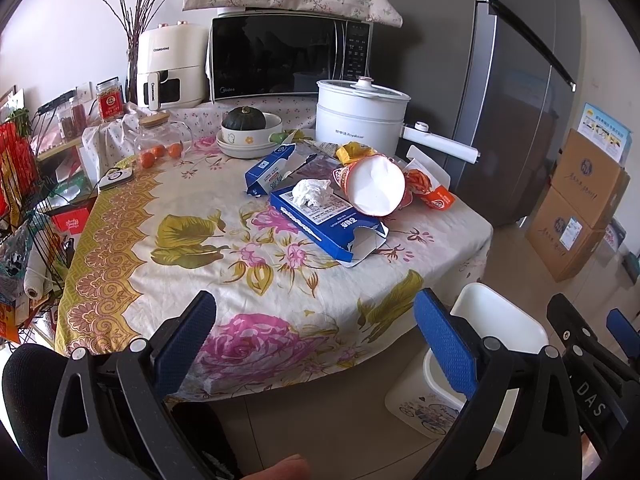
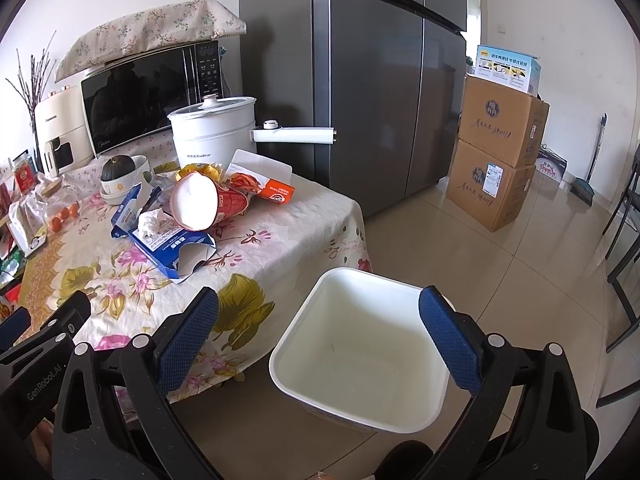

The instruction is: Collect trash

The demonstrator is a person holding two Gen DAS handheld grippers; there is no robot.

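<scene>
Trash lies in a heap at the far right of the floral-cloth table [image 1: 192,280]: a flattened blue carton [image 1: 320,220] with a crumpled white tissue [image 1: 312,192] on it, a tipped red instant-noodle cup [image 1: 374,186], a second blue carton [image 1: 268,170] and an orange wrapper [image 1: 436,196]. A white waste bin [image 2: 360,352] stands on the floor beside the table, empty inside. My left gripper [image 1: 316,320] hovers open over the table's near edge. My right gripper [image 2: 320,320] is open above the bin's rim, holding nothing.
A white electric pot [image 1: 360,120], a bowl with a green squash [image 1: 250,128], a jar with oranges [image 1: 160,144], a microwave [image 1: 288,60] and an air fryer stand at the back. A grey fridge [image 2: 380,80] and stacked cardboard boxes [image 2: 496,152] stand right. A wire rack crowds the left.
</scene>
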